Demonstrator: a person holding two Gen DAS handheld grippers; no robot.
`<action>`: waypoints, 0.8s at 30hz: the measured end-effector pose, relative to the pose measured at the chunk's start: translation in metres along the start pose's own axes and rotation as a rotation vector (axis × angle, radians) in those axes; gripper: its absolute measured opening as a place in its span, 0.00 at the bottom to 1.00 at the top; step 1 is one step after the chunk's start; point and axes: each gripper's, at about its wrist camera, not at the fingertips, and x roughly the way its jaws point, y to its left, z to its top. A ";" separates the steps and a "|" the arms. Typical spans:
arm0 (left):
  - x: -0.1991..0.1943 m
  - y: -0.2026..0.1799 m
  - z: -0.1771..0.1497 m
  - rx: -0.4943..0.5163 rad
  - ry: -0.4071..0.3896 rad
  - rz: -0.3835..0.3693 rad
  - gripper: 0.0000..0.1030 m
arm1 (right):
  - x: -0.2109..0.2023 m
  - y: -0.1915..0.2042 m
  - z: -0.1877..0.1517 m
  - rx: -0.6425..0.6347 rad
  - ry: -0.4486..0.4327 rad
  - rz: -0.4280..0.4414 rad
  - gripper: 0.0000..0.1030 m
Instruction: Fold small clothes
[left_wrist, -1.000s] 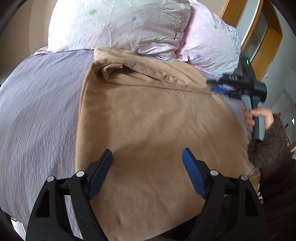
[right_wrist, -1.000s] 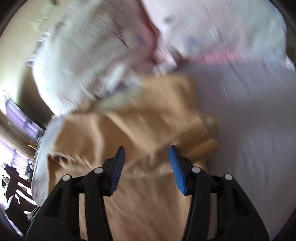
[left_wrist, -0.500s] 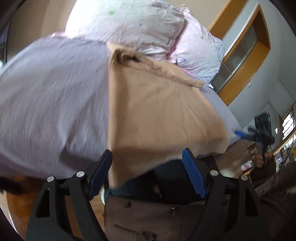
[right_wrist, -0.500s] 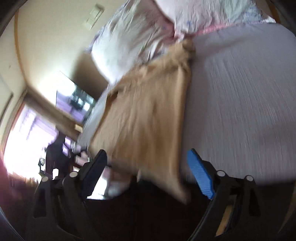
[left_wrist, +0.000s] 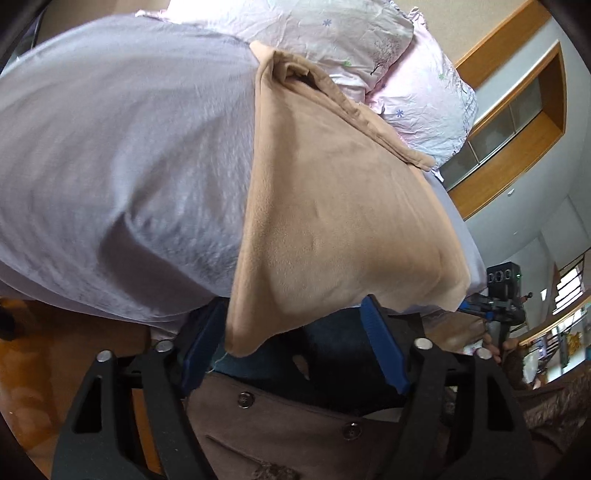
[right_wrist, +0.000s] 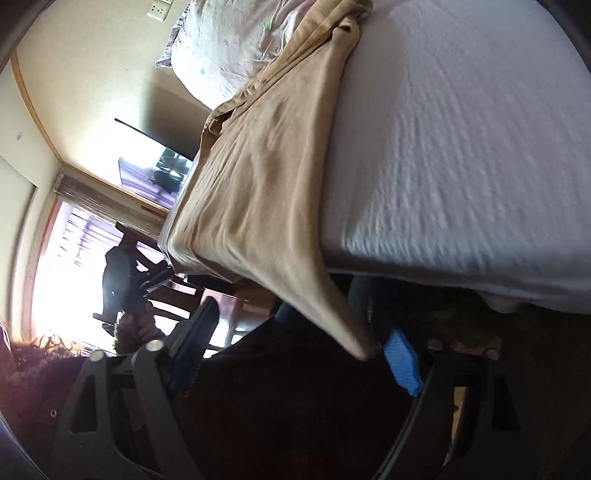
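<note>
A tan garment (left_wrist: 332, 206) lies on the bed, folded lengthwise, its top end against the pillows and its near end hanging over the bed's front edge. It also shows in the right wrist view (right_wrist: 266, 177). My left gripper (left_wrist: 291, 350) is open, its blue pads below the hanging hem's left corner. My right gripper (right_wrist: 295, 347) is open, its right pad just beside the hanging right corner. The right gripper also shows at the far right in the left wrist view (left_wrist: 498, 310).
A pale lilac sheet (left_wrist: 122, 147) covers the bed. Two floral pillows (left_wrist: 332, 33) lie at its head. The person's brown buttoned coat (left_wrist: 295, 424) is close under both grippers. A wooden window frame (left_wrist: 517, 110) is to the right.
Both grippers have drawn back from over the garment to below the bed's front edge. The right gripper has opened wider. The garment lies still.
</note>
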 end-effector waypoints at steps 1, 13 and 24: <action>0.003 0.002 0.000 -0.014 0.006 -0.008 0.58 | 0.002 -0.001 0.000 -0.001 -0.002 0.026 0.51; -0.044 -0.012 0.072 -0.032 -0.115 -0.109 0.04 | -0.072 0.062 0.061 -0.233 -0.267 0.144 0.05; 0.071 -0.025 0.305 -0.018 -0.184 0.121 0.04 | -0.006 0.021 0.303 0.038 -0.430 -0.044 0.06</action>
